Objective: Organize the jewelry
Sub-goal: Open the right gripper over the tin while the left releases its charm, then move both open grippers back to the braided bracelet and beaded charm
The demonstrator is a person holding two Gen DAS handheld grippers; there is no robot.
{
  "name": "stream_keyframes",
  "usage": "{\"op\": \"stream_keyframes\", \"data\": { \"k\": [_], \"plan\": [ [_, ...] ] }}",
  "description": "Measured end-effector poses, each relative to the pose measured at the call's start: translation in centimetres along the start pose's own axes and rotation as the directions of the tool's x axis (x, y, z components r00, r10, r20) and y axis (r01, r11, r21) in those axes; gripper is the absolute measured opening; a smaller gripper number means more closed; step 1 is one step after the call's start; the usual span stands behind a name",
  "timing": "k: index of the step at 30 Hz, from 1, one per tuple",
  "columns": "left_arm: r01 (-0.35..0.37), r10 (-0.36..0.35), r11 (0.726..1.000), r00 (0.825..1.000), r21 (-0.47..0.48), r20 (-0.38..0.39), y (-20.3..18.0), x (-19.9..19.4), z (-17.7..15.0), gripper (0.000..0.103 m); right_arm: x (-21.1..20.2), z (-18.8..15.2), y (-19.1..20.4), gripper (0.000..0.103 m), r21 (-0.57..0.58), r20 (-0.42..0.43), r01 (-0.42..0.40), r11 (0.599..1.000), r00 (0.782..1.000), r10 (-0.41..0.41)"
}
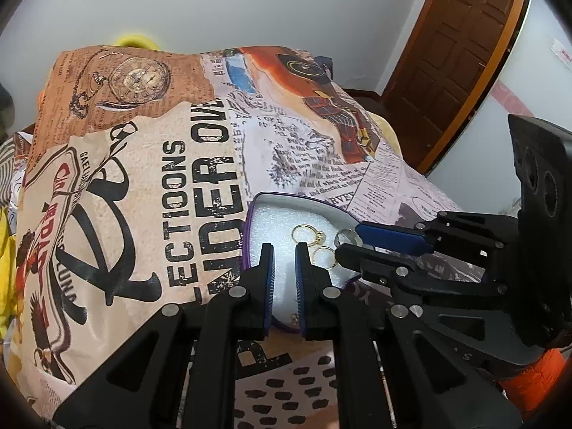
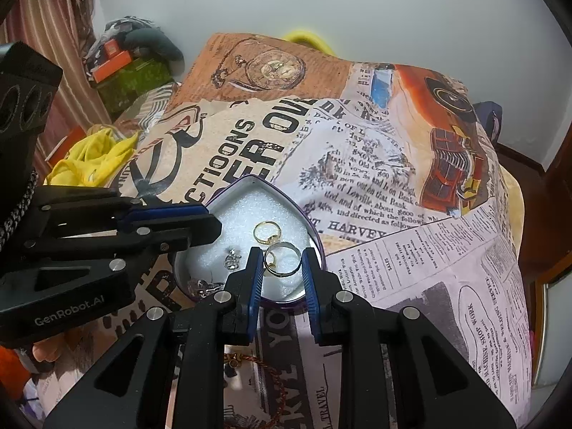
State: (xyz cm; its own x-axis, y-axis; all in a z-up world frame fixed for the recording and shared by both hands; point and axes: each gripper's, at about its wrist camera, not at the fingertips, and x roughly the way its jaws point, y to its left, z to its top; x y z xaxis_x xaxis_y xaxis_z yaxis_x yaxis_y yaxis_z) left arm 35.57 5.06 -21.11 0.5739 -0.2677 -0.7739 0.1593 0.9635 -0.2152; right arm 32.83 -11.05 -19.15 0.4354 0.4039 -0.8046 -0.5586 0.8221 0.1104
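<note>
A purple heart-shaped tin (image 2: 250, 179) (image 1: 293, 198) lined with white foam sits on the printed cloth. My right gripper (image 2: 281, 254) (image 1: 345, 242) is shut on a silver ring (image 2: 290, 250) (image 1: 344, 236) just above the foam. Half under it lies a thin gold ring (image 2: 270, 262) (image 1: 323, 255). A gold ring with a stone (image 2: 268, 232) (image 1: 308, 234) rests farther in. Small silver pieces (image 2: 231, 261) lie at the tin's left. My left gripper (image 1: 285, 250) (image 2: 211, 226) is shut with nothing visible in it, its tips over the tin's left rim.
A newspaper-print cloth (image 2: 393, 186) covers the whole surface and drops off at the right. A reddish cord bracelet (image 2: 266, 368) lies on it near me. Yellow fabric (image 2: 93, 161) and stacked boxes (image 2: 125, 68) crowd the left. A brown door (image 1: 461, 53) stands at the right.
</note>
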Motion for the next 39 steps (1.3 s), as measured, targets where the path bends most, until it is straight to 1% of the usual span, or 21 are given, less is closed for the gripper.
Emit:
{"op": "stream_keyframes", "data": {
  "k": [7, 15, 22, 30, 34, 36, 37, 39],
  "plan": [
    [-0.009, 0.01, 1.0, 1.0, -0.02, 0.014, 0.4, -0.7, 0.0, 0.009, 0.3, -0.1, 0.4, 0.02, -0.01, -0.031, -0.01, 1.0, 0.999, 0.009],
    [-0.035, 0.035, 0.999, 0.999, -0.009, 0.019, 0.1, -2.0, -0.3, 0.009, -0.7, -0.1, 0.5, 0.02, -0.014, -0.024, 0.007, 1.0, 1.0, -0.008],
    [-0.052, 0.051, 0.998, 0.998, 0.03, 0.037, -1.3, -4.2, -0.6, 0.009, -3.3, -0.2, 1.3, 0.02, -0.038, 0.015, 0.05, 0.998, 0.999, -0.05],
    [-0.068, 0.065, 0.996, 0.996, 0.054, 0.068, -2.9, -7.7, -1.2, 0.01, -7.3, -0.6, 2.0, 0.02, -0.03, 0.077, 0.082, 0.996, 0.994, -0.079],
    [-0.076, 0.072, 0.995, 0.994, 0.062, 0.078, -3.7, -9.3, -1.8, 0.011, -9.2, -1.2, 2.4, 0.026, -0.024, 0.102, 0.094, 0.995, 0.991, -0.091],
    [-0.08, 0.074, 0.994, 0.994, 0.068, 0.078, -4.0, -10.0, -2.2, 0.011, -10.1, -1.6, 2.6, 0.027, -0.024, 0.114, 0.103, 0.994, 0.988, -0.1],
    [-0.082, 0.077, 0.994, 0.994, 0.072, 0.078, -4.2, -10.3, -2.5, 0.012, -10.4, -1.8, 2.7, 0.027, -0.024, 0.117, 0.106, 0.994, 0.988, -0.102],
    [-0.089, 0.082, 0.993, 0.993, 0.078, 0.08, -4.6, -10.9, -3.0, 0.018, -11.0, -2.2, 2.8, 0.027, -0.019, 0.121, 0.105, 0.994, 0.987, -0.102]
  ]
}}
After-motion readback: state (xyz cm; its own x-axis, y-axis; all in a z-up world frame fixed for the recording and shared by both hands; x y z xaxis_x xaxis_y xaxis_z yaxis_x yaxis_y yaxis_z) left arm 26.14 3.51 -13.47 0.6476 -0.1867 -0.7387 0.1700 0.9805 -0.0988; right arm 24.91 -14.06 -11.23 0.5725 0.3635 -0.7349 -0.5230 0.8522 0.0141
